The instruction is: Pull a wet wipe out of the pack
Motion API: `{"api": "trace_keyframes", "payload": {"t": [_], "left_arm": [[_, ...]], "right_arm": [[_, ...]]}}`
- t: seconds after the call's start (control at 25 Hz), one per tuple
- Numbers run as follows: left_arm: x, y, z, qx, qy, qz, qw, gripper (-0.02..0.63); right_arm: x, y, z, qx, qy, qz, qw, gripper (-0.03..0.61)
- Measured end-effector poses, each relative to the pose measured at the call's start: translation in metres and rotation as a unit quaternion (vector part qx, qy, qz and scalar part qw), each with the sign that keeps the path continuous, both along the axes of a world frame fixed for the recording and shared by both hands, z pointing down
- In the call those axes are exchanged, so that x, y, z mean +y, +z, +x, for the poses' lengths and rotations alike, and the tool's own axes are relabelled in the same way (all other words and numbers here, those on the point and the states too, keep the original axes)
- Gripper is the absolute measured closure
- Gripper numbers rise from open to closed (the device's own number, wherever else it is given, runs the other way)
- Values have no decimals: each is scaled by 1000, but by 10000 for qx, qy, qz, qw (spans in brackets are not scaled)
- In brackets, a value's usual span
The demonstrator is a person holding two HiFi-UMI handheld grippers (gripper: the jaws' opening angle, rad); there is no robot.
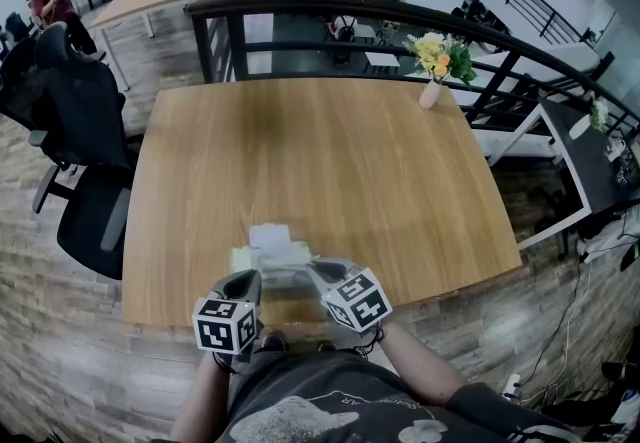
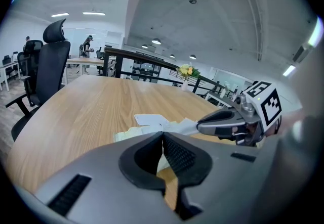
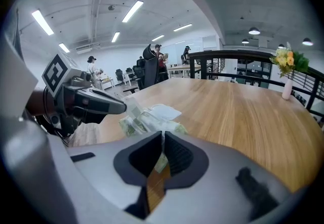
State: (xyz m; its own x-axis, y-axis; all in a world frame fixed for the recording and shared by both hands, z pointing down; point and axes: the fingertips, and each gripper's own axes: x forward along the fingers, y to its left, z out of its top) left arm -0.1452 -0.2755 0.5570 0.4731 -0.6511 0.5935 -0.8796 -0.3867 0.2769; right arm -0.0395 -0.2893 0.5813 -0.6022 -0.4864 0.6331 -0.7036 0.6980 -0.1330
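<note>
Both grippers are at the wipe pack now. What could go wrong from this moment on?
1. The left gripper and the right gripper both seem shut on the ends of the pack, not on the white sheet on top. Pulling may only stretch or tear the pack.
2. The pack lies near the table's front edge, so a pull toward that edge could drag it off.

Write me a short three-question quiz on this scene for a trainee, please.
1. True or false: the vase of flowers stands at a far corner of the table, apart from the wet wipe pack.
2. Which gripper pinches the white wipe: A left, B right?
3. Fill in: the left gripper has its jaws ____.
Key: 1 true; 2 B, the right gripper; 3 shut, on the pack's edge.
</note>
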Motion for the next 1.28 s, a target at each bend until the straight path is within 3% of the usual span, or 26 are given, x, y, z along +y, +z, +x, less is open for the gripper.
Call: {"api": "trace_keyframes", "payload": {"t": [1.28], "left_arm": [[4,1,15,-185,-232,-2,9996,597]], "right_arm": [[3,-8,51,-173,323,145,9992,543]]}}
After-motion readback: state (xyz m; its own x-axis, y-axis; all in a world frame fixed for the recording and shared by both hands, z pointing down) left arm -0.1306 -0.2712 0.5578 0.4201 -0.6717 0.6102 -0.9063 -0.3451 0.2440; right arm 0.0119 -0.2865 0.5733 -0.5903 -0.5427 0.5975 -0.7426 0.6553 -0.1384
